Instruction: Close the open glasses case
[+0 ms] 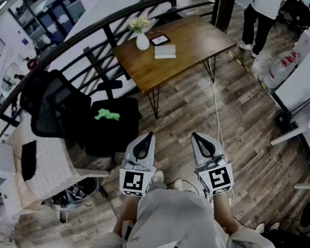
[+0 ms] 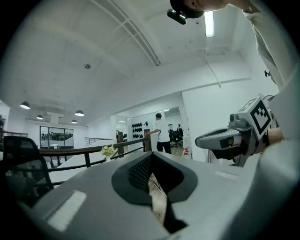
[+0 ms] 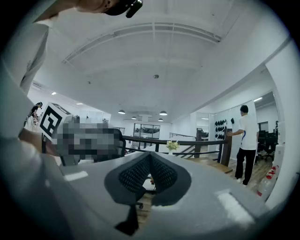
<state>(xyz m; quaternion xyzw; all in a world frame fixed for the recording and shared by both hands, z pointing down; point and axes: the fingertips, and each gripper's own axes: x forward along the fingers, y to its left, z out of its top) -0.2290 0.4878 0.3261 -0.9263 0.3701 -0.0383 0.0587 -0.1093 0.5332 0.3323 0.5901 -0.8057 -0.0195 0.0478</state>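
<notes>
Head view: I hold the left gripper (image 1: pixel 146 139) and right gripper (image 1: pixel 199 139) side by side at waist level, tips pointing away from my body and apart from each other. Both are over bare wooden floor (image 1: pixel 244 132), well short of the worktop (image 1: pixel 194 41).

Left gripper view: the left gripper (image 2: pixel 151 157) is clenched, its dark ribbed pads meeting at the tip. Only floor shows through the slot behind them, so it grasps nothing. The right gripper (image 2: pixel 206 139) shows at the right edge of that view, level with it.

Right gripper view: the right gripper (image 3: pixel 150 157) is likewise clenched tip to tip and empty.

The worktop is a wooden one on thin dark legs, standing well ahead of both grippers. On its far left part I note:
- a pale flat item that I take for the glasses case (image 1: pixel 165 51), too small to confirm its lid position;
- a dark-edged flat item (image 1: pixel 159 39) just beyond the case;
- a white vase (image 1: pixel 142 40) of pale flowers left of both.

A dark railing (image 1: pixel 100 22) runs along the left of the worktop. A black chair (image 1: pixel 55 104) stands on my side of the worktop, to its left. A person (image 1: pixel 262 21) stands past the right end of the worktop.
</notes>
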